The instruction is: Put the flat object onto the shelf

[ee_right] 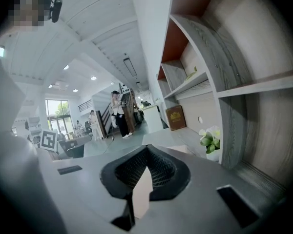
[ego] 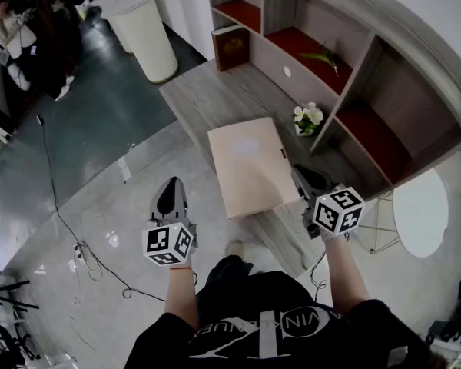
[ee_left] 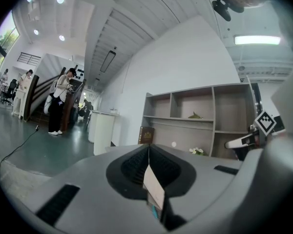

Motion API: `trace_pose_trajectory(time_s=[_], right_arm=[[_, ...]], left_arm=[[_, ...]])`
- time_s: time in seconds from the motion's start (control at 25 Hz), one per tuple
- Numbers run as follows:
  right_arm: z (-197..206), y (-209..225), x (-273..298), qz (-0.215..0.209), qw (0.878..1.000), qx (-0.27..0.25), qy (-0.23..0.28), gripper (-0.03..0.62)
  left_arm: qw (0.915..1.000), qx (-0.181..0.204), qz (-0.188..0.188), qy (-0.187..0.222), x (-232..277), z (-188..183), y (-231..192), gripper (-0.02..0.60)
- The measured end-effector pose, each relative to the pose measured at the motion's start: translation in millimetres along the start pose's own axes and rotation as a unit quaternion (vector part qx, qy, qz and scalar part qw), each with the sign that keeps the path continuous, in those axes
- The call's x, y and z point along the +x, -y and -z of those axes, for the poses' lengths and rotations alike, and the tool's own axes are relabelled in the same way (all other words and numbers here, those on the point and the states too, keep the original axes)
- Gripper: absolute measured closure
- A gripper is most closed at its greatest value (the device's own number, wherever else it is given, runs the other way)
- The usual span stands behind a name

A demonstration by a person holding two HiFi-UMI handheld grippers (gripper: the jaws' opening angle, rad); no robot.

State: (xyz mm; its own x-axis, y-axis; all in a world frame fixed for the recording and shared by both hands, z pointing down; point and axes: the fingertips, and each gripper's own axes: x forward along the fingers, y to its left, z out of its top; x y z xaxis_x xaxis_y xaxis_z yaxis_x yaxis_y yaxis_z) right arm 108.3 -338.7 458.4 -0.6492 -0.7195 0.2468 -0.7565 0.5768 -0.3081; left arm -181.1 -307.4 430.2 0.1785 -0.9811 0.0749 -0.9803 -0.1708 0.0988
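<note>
Pale pink-beige and rectangular, the flat panel lies on the grey wood-grain bottom ledge of the open shelf unit. Its near left corner reaches out past the ledge's front edge. It sits ahead of both tools and between them: up and to the right of the left gripper, and just left of the right gripper. The right gripper's tip is close to the panel's near right corner, though the head view does not settle whether they touch.

Both pairs of jaws are clenched, ribbed pads pressed together at the tips, and neither grasps anything.

Just beyond the right gripper and slightly to its right, a small white pot of white flowers stands against a shelf upright. Far ahead of it, at the ledge's far end, a brown book stands upright. Well ahead of the left gripper is a white round pedestal, and off to that gripper's left a thin black cable trails over the grey floor
</note>
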Motion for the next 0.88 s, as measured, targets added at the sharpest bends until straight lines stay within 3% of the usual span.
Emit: trace_pose_trajectory(time_s=[0.88], right_arm=[[-54.2, -6.7, -18.4, 0.01, 0.994, -0.039, 0.102, 0.585]], left_arm=[[0.9991, 0.023, 0.003, 0.034, -4.1, -36.4, 1.0, 0.575]])
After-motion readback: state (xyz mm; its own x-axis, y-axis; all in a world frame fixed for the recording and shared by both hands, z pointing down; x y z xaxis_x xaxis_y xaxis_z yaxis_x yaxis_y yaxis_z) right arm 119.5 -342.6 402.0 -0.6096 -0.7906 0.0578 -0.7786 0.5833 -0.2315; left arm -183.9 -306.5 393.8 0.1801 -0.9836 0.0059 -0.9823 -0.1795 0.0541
